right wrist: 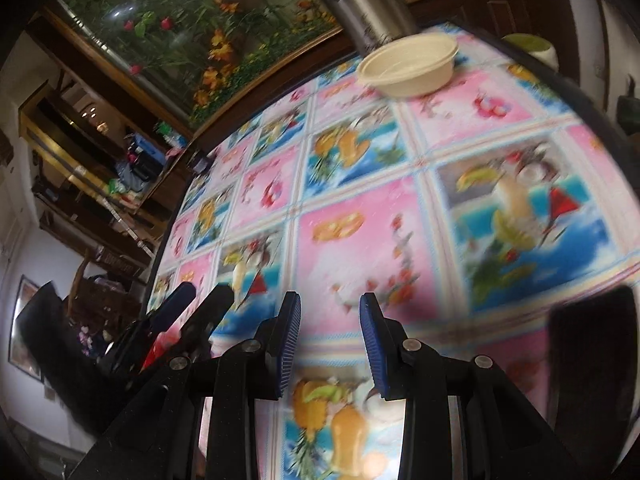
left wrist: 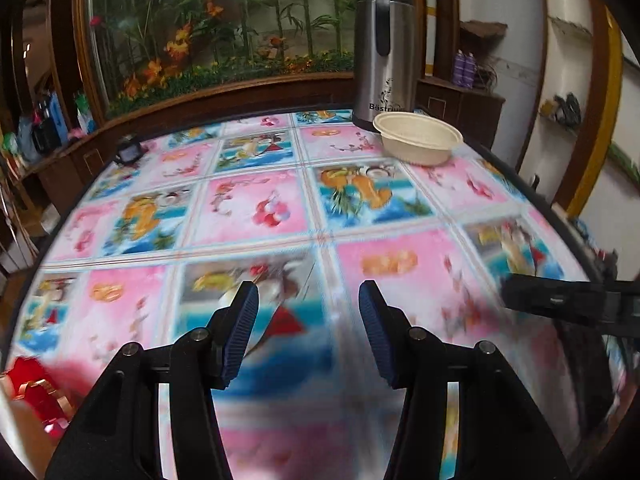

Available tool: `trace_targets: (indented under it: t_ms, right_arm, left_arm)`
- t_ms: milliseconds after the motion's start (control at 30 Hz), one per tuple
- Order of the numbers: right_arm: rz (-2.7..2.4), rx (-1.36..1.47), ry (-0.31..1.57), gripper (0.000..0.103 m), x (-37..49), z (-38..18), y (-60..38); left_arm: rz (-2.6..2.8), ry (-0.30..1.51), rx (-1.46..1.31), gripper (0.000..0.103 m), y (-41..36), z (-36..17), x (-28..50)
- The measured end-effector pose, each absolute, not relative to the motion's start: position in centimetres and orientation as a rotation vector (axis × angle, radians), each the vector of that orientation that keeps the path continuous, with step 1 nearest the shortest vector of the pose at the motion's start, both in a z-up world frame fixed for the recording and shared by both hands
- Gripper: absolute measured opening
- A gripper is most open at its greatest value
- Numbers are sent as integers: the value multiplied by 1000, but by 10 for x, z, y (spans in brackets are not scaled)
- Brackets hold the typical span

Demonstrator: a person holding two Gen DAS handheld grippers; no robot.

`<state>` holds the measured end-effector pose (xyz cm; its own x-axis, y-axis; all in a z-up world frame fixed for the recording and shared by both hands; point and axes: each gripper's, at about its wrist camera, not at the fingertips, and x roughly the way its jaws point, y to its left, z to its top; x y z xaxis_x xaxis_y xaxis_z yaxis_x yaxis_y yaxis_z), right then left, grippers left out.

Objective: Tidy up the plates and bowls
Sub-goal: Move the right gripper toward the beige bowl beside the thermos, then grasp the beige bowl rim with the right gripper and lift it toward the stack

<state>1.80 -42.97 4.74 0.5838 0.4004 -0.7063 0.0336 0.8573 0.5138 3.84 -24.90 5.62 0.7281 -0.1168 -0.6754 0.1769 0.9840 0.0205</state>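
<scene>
A cream bowl (left wrist: 418, 138) sits at the far right of the table, just in front of a steel flask. It also shows in the right wrist view (right wrist: 408, 66), far ahead. My left gripper (left wrist: 308, 300) is open and empty, above the near part of the table, far from the bowl. My right gripper (right wrist: 330, 310) is open and empty, above the near part of the table. The left gripper (right wrist: 196, 300) shows at the lower left of the right wrist view. The right gripper's finger (left wrist: 560, 300) shows at the right edge of the left wrist view. No plate is in view.
A tall steel flask (left wrist: 384, 48) stands behind the bowl at the table's far edge. The table (left wrist: 260, 208) has a pink and blue fruit-pattern cloth. A small black object (left wrist: 129, 153) lies at the far left edge. A red object (left wrist: 36, 392) lies at the near left.
</scene>
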Motion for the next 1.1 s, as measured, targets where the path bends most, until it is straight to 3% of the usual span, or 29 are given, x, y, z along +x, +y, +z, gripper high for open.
trace_targets:
  t_ms: [367,1000,1100]
  right_arm:
    - [39,501,914,34,97,82,-485]
    - [-146,863,1003,34,241,26,-549]
    - [-138,845,1054,23,252,15,-545]
  left_arm:
    - [-88,711,56,51,-223,34,56]
    - [-81,714,62,51,-216,33,61]
    - [-81,715,59,51,-215,33,61]
